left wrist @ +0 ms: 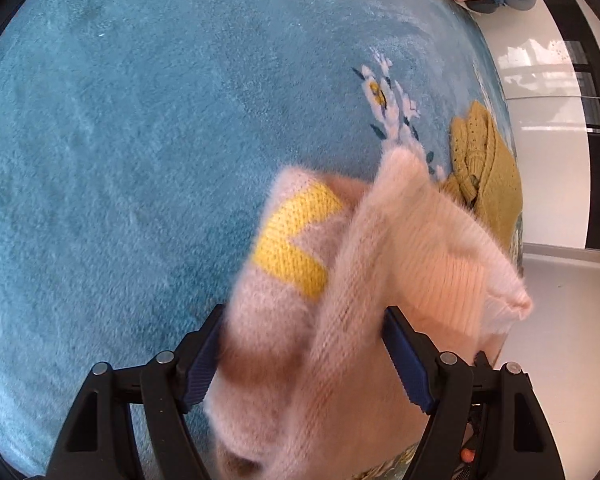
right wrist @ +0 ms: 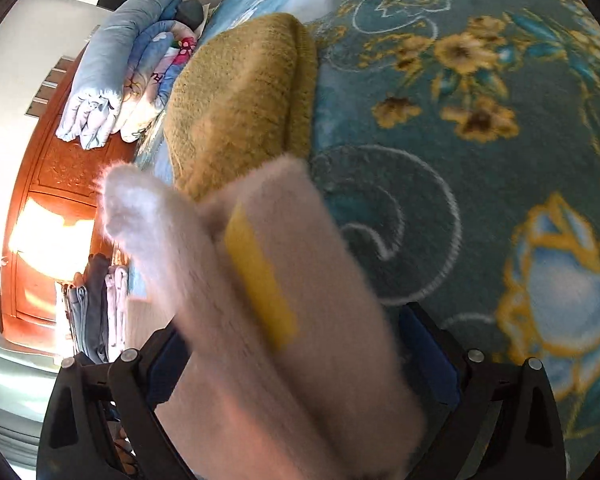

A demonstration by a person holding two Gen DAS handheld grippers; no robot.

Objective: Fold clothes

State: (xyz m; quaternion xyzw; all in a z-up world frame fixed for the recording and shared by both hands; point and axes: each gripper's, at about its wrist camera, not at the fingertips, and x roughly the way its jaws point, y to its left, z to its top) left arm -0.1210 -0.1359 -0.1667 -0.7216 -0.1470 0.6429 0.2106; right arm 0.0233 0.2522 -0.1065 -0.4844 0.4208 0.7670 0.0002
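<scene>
Left wrist view showed the left tongs [left wrist: 300,354] grasping a bunched pink sweater [left wrist: 380,260]; right tongs [right wrist: 304,364] likewise grasped it. Probably mid-fold; lowering onto the blue blanket [left wrist: 120,140] looked next.

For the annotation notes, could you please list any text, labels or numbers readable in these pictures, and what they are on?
None can be read.
Printed bedding: a dark mark that may be lettering, too blurred to read.
Pink sweater: only a yellow knitted shape, not clearly a letter.
</scene>
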